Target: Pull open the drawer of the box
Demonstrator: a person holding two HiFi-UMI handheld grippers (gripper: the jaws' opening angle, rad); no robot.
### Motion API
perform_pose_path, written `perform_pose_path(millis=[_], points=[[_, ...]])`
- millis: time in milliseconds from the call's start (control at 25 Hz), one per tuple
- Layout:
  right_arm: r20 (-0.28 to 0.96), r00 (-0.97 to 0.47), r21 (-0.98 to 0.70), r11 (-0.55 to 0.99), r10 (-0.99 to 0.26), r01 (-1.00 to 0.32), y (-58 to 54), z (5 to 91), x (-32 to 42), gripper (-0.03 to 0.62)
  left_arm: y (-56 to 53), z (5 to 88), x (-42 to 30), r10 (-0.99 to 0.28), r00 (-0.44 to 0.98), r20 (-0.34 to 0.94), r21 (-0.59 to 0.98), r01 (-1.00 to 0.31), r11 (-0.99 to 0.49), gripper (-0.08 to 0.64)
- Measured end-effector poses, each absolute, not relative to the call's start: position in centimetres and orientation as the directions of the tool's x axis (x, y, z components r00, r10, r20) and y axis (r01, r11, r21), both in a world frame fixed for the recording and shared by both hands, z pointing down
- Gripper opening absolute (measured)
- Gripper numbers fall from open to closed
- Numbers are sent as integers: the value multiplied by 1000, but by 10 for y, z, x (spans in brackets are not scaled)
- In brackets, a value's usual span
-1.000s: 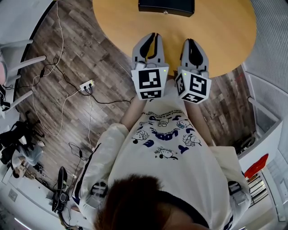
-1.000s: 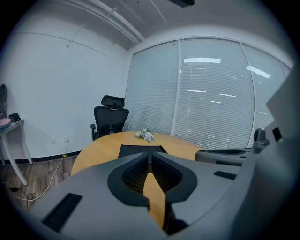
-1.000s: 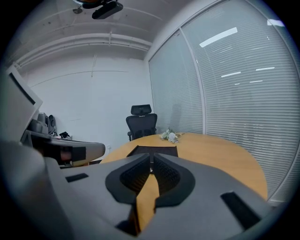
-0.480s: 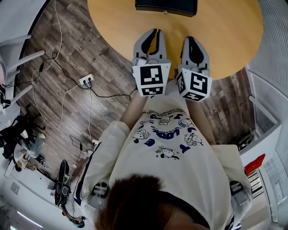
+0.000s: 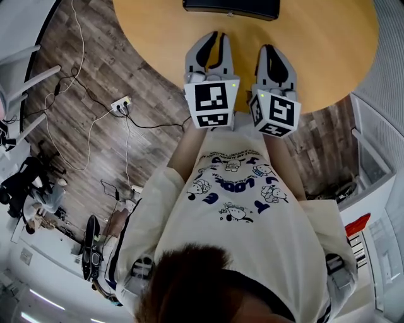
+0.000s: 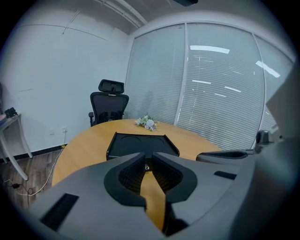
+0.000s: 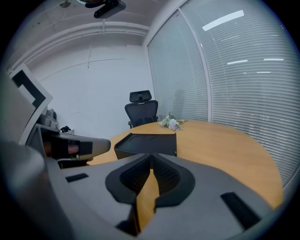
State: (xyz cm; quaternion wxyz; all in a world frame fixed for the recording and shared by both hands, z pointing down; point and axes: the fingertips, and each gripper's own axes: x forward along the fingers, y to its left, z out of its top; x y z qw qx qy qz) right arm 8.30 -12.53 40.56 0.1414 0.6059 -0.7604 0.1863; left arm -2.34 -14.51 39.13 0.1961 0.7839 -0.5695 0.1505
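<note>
The main risk, as I judge it, is arriving at the box (image 5: 230, 7) with nothing to grip: both pairs of jaws are pressed together at the tips and hold nothing, so a closed tip would only nudge the box across the smooth round table (image 5: 315, 57) rather than catch its drawer. The box looks light and low, so pulling with 1 gripper while the other does not brace it could drag the whole box toward the person instead of sliding the drawer out. The small pale knob (image 5: 231, 17) on the near face is tiny, and a pinch that lands off it would slip

The box sits at the far side of the table, well apart from both grippers, which hang over the near edge. In the left gripper view it lies straight ahead of the left gripper (image 6: 147, 157), the knob showing just past the closed tips. In the right gripper view the box (image 7: 147, 143) stands ahead and slightly left of the right gripper (image 7: 151, 157)
</note>
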Motion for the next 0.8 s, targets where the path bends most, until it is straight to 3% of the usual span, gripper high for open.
perform_pose_path(millis=[800], points=[[508,-221,-131,179,-832,-975,-146,436,106,40,-176,438,6,-767,341,544,200,-940,-276,60]])
